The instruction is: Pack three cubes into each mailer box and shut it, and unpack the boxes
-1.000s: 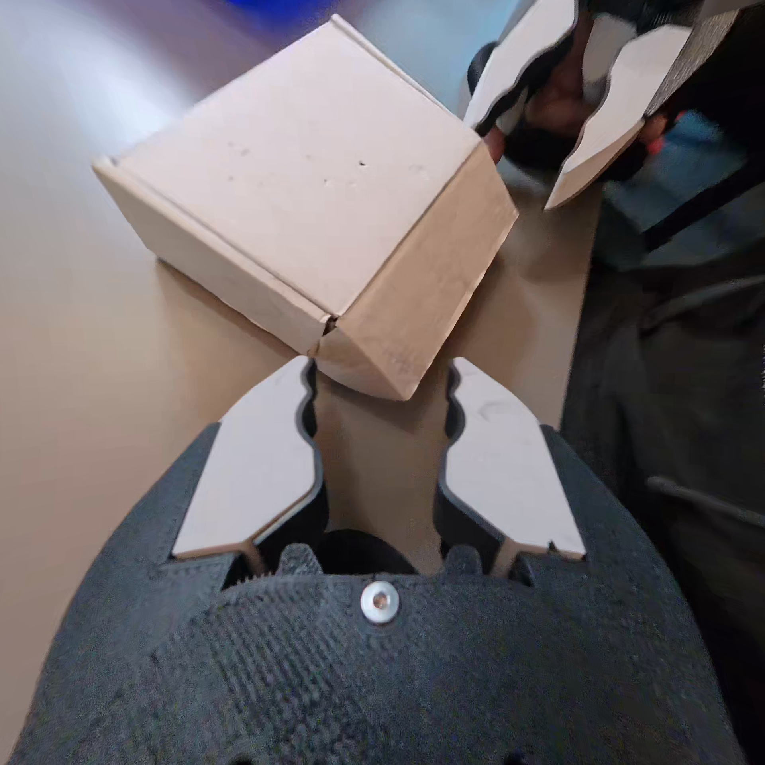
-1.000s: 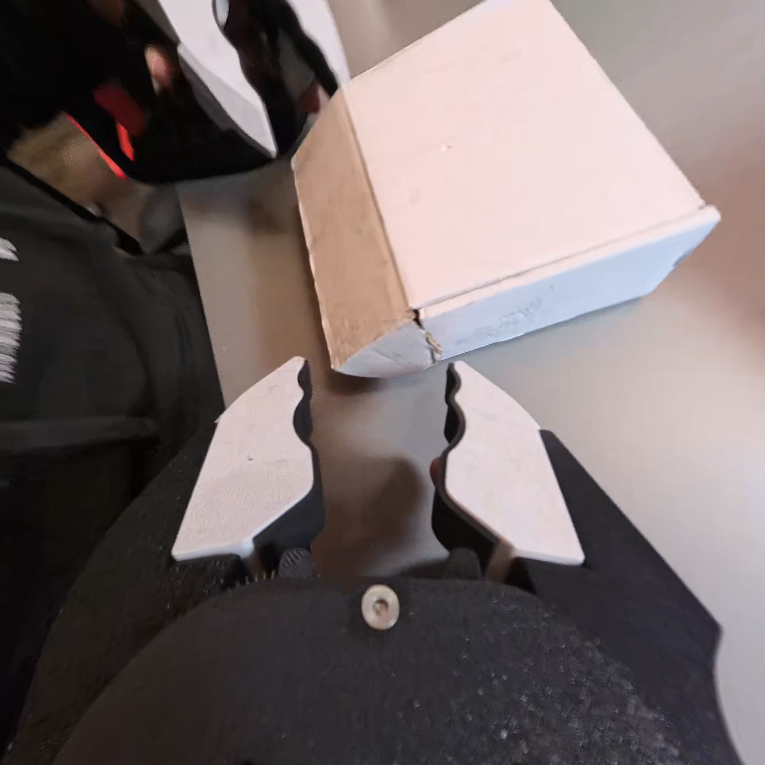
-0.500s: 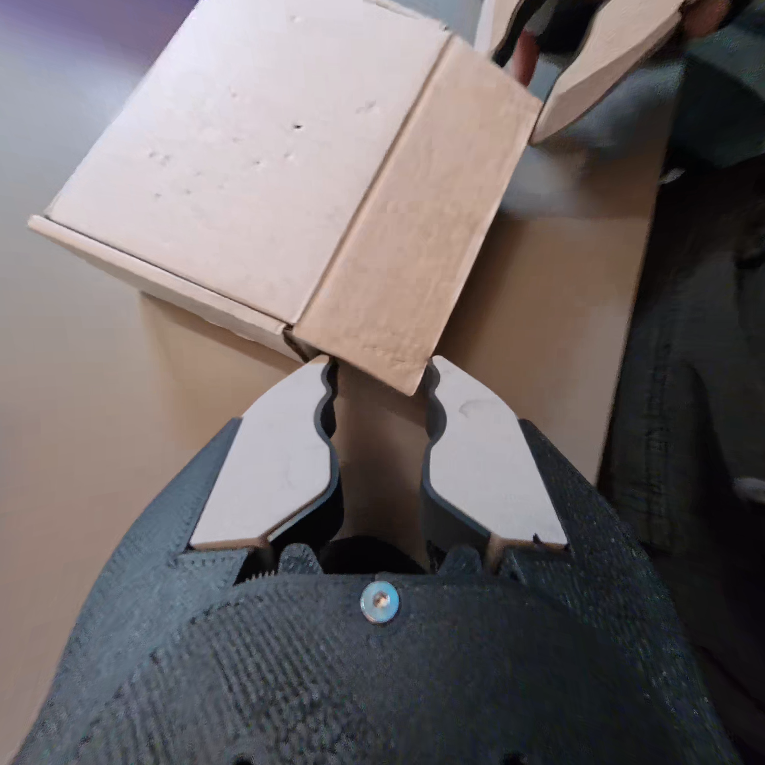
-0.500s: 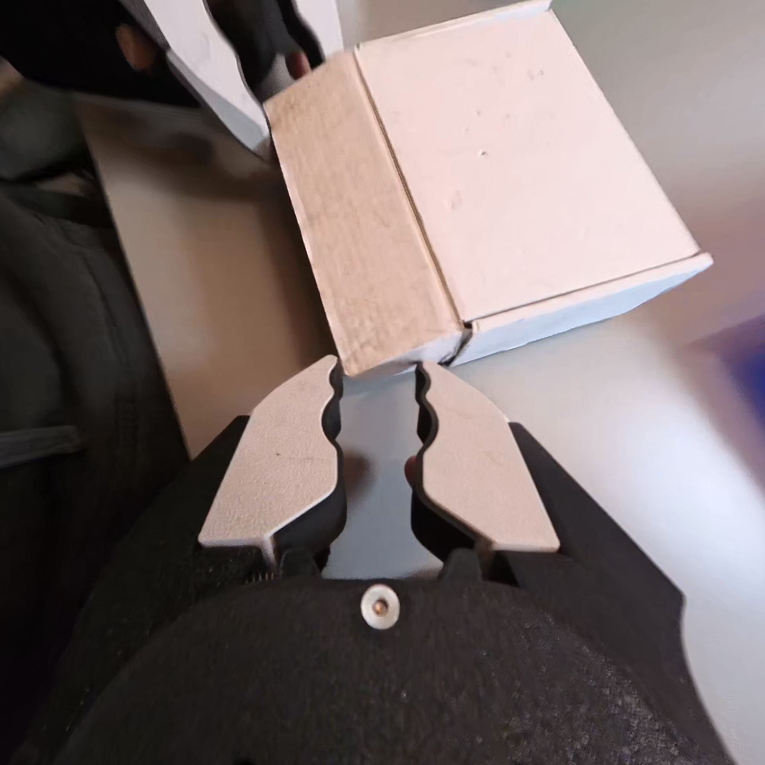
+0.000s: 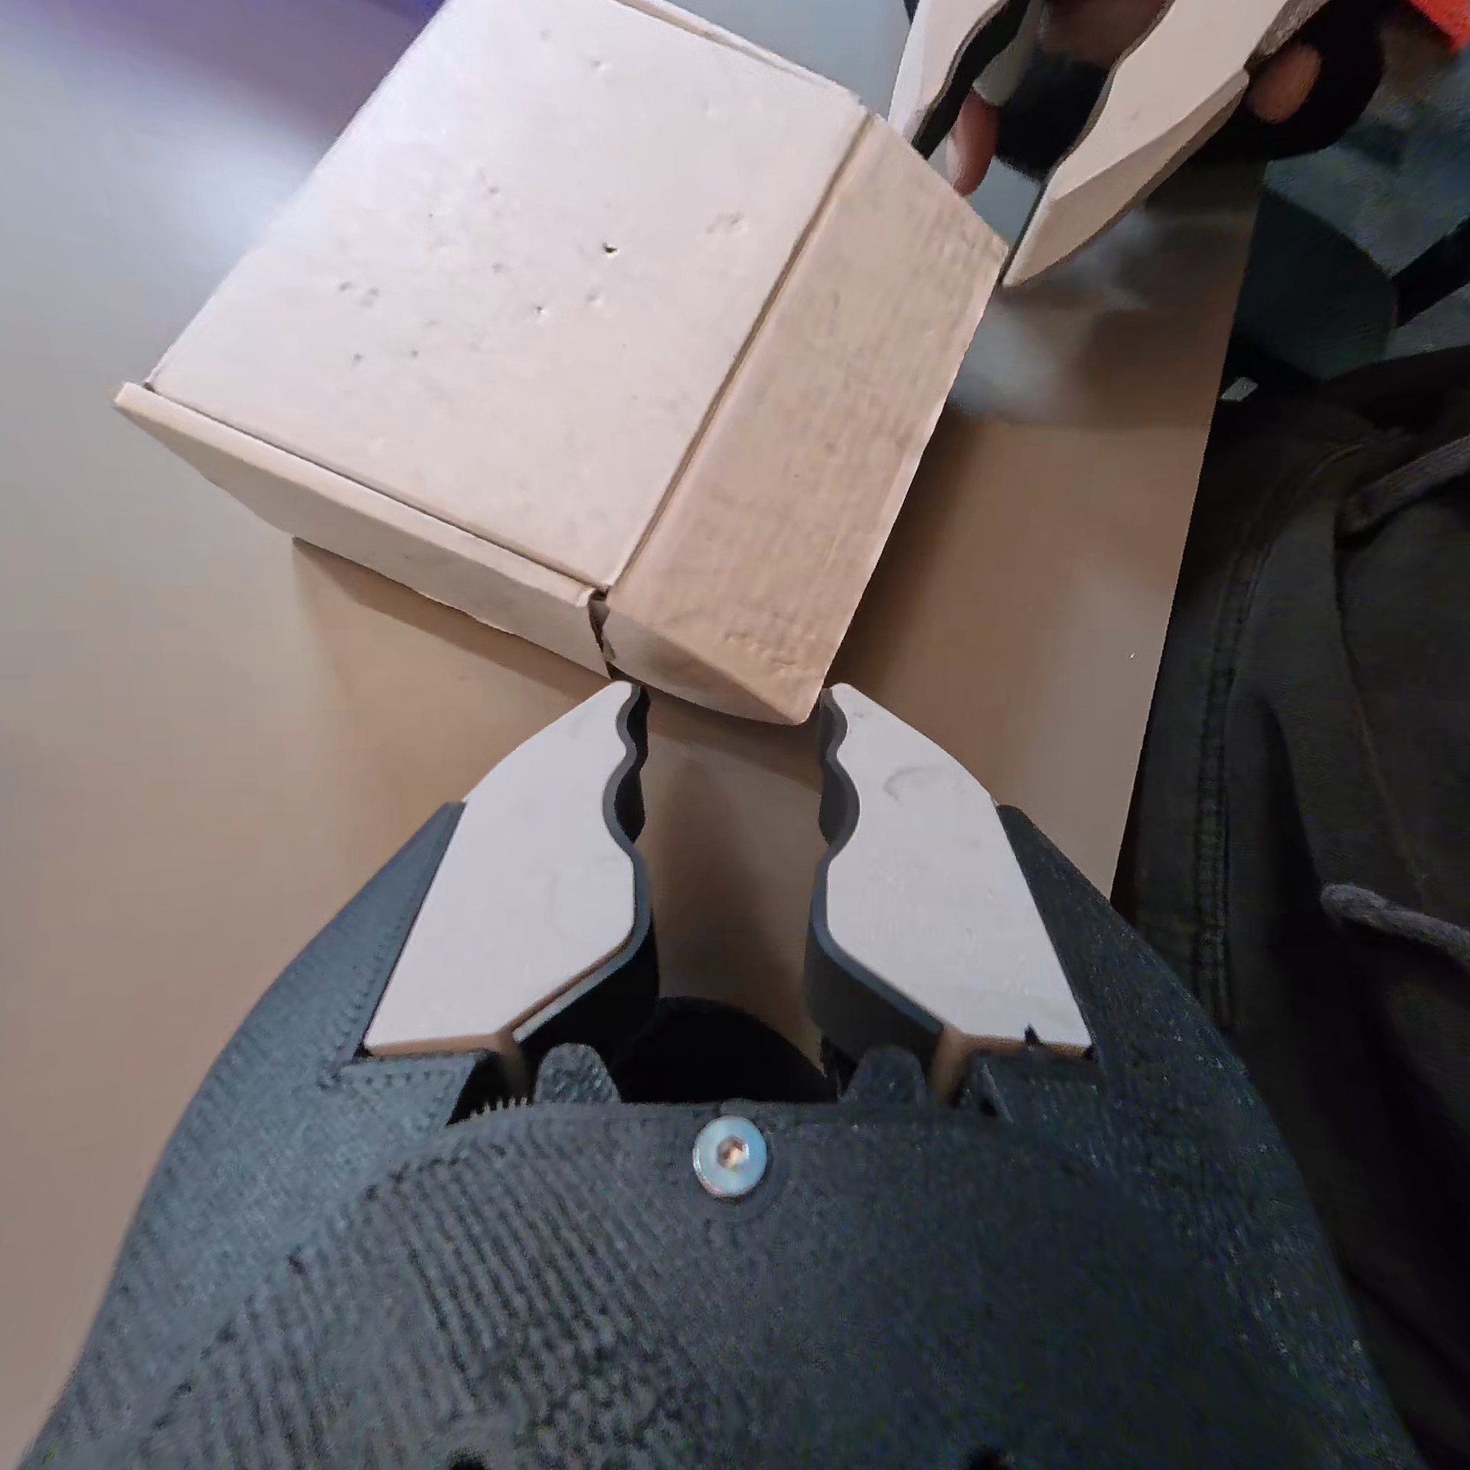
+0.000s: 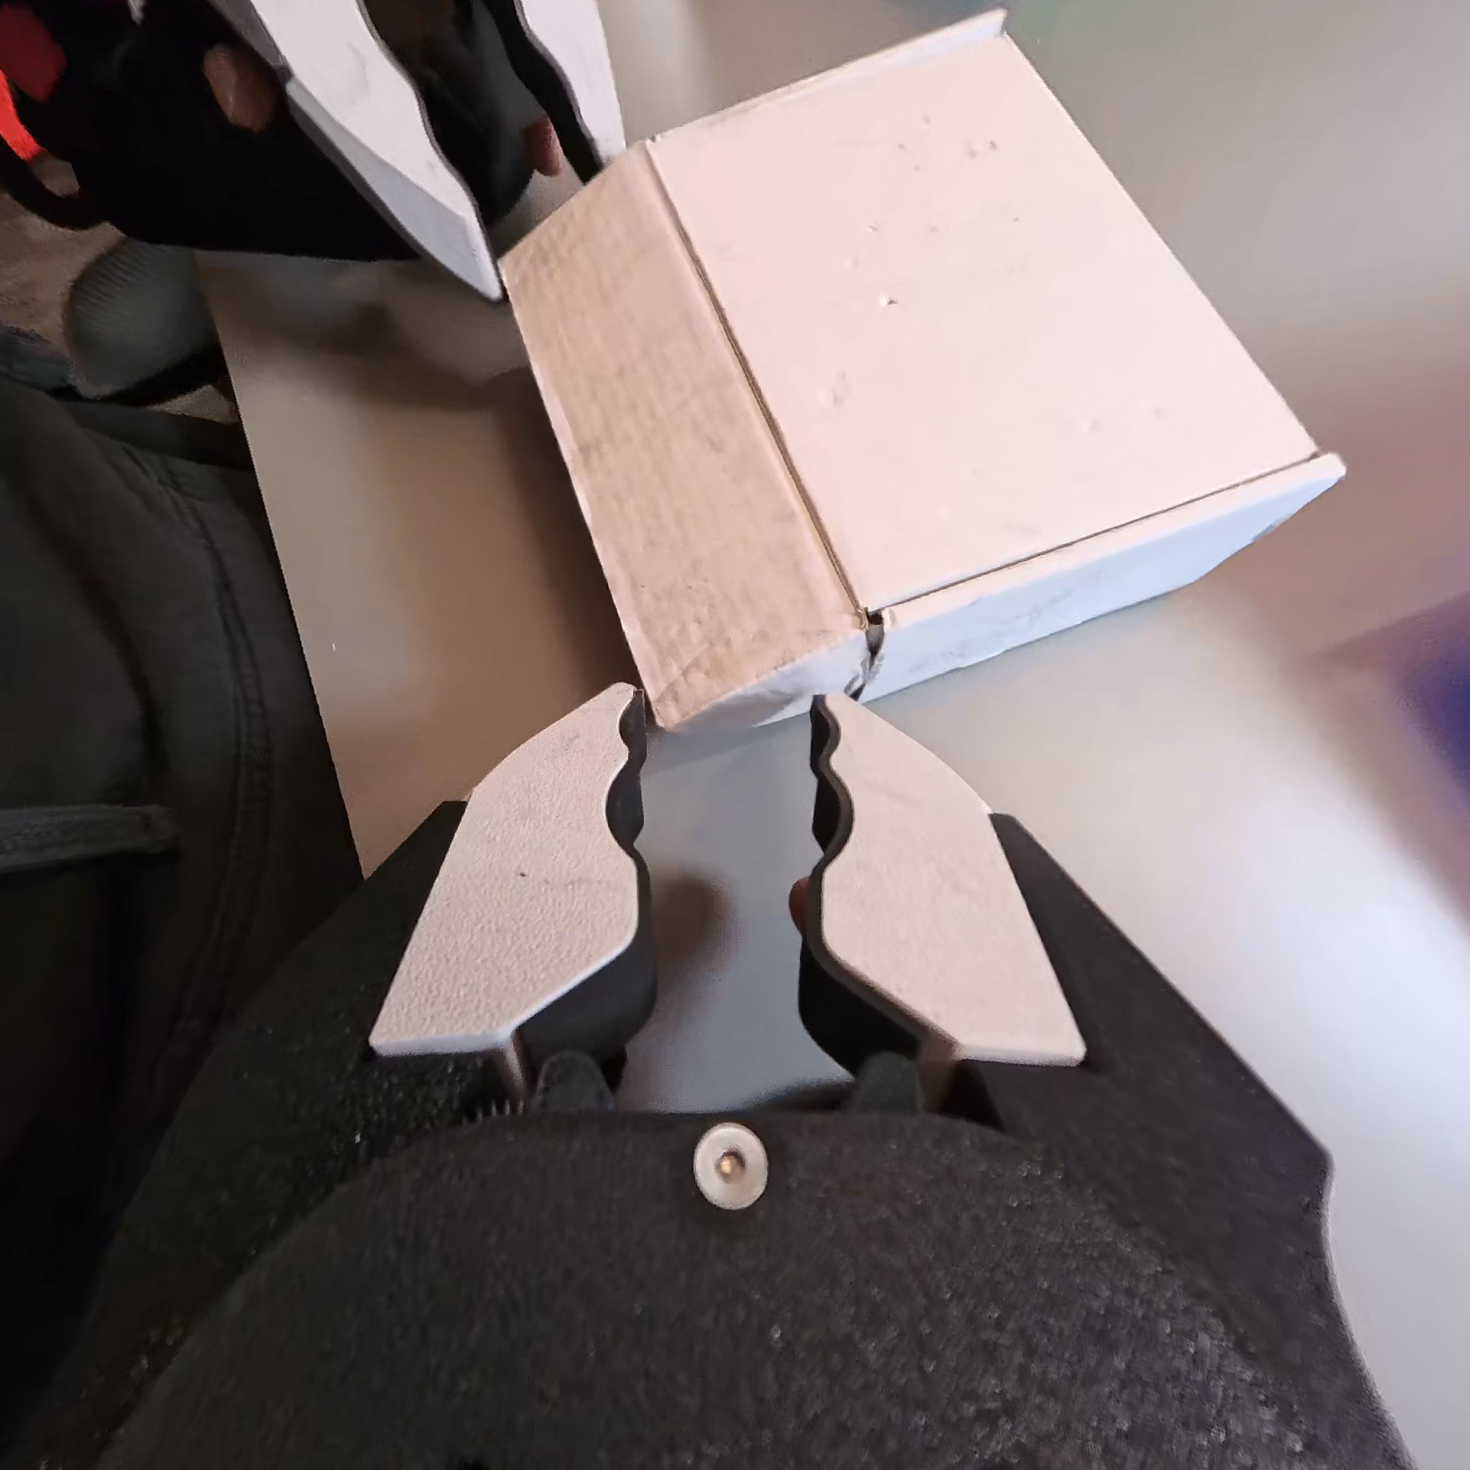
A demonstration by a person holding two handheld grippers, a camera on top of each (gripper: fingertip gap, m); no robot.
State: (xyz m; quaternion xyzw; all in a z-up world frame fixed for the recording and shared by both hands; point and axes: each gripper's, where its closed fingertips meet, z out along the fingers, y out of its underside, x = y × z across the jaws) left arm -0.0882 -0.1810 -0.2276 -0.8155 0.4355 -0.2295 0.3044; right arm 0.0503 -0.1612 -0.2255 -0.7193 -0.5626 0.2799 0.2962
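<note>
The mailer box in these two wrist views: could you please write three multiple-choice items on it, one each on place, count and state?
1. Where is the mailer box?
A. on the table
B. held in the air
C. on the floor

2. How many cubes show?
A. three
B. one
C. none

3. How are the left tongs and right tongs?
A. both open
B. both shut
C. one clamped on the lid

Answers: 1 A, its base rests on the tabletop; 2 C, the lid is shut; 3 A, gaps show between each pair of tips.
</note>
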